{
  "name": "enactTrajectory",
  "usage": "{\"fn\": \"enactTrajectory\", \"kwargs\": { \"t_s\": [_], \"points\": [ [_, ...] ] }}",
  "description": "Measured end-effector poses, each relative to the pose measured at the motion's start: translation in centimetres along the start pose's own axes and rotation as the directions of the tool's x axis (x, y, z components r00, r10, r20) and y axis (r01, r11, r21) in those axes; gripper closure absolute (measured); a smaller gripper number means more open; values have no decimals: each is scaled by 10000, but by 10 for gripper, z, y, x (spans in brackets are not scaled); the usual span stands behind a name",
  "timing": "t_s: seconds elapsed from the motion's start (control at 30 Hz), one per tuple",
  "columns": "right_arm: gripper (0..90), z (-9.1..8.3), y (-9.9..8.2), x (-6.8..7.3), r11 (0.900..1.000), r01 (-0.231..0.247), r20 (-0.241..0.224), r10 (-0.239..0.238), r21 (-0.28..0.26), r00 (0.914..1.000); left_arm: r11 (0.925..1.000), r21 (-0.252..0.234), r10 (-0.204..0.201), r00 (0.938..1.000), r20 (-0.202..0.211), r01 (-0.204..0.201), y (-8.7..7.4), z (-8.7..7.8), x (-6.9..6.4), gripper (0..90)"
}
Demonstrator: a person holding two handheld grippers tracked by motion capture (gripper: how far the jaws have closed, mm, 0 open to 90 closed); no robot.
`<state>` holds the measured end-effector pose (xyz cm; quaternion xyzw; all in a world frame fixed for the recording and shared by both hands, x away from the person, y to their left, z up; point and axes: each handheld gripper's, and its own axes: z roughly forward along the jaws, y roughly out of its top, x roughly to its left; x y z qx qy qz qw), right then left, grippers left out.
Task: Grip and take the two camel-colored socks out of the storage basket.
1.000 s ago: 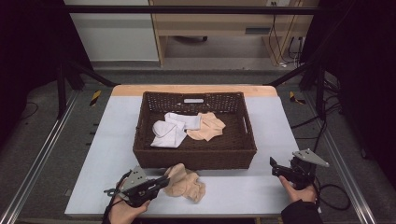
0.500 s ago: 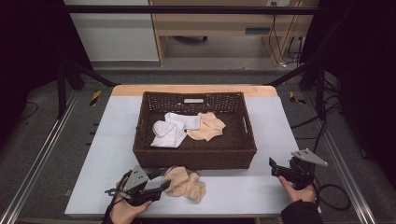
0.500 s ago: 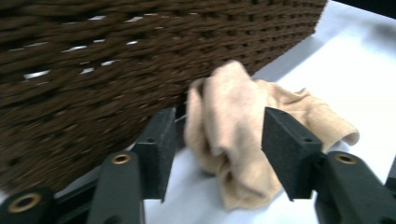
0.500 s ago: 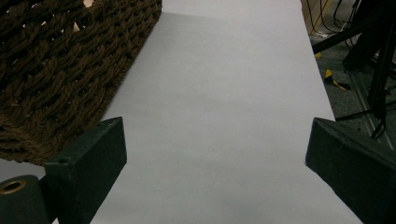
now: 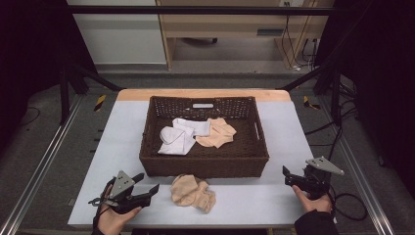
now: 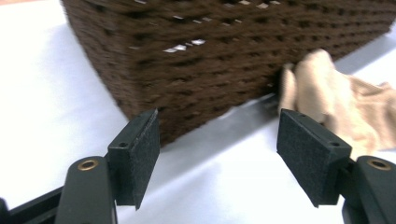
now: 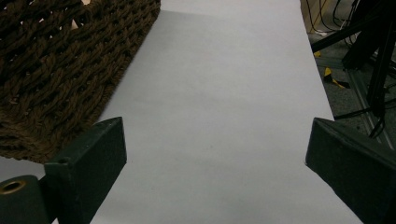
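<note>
My left gripper [image 5: 148, 182] sat open near the tabletop's front-left corner, a beige sock [image 5: 192, 191] just beside it. The basket [image 5: 203, 165] held more socks [image 5: 195, 134] mid-table. My right gripper [image 5: 286, 176] gaped empty near the front-right corner.

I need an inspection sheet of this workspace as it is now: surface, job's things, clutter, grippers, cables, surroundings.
Surface: pale table, wooden strip at the far edge.
Job's things: brown wicker basket at the middle, holding white socks and a beige sock; beige socks lie on the table in front of the basket.
Clutter: nothing seen.
Grippers: left gripper open, empty, left of the loose socks; right gripper open, empty, near the table's right edge.
Cables: one trails from the right gripper onto the floor; more hang behind the table at right.
Surroundings: dark frame bars, wooden furniture behind, grey floor with yellow-black tape marks.
</note>
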<state>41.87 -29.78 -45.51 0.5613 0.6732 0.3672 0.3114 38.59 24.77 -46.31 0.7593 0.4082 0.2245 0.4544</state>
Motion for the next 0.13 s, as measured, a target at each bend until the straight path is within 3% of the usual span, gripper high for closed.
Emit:
{"fn": "enactTrajectory", "kwargs": {
  "t_s": [0.13],
  "points": [
    [52,1,0,-2,10000,-37,34,37,32,10000,9999,-46,-140,9996,-259,139,-1,-1,8,289]
  ]
}}
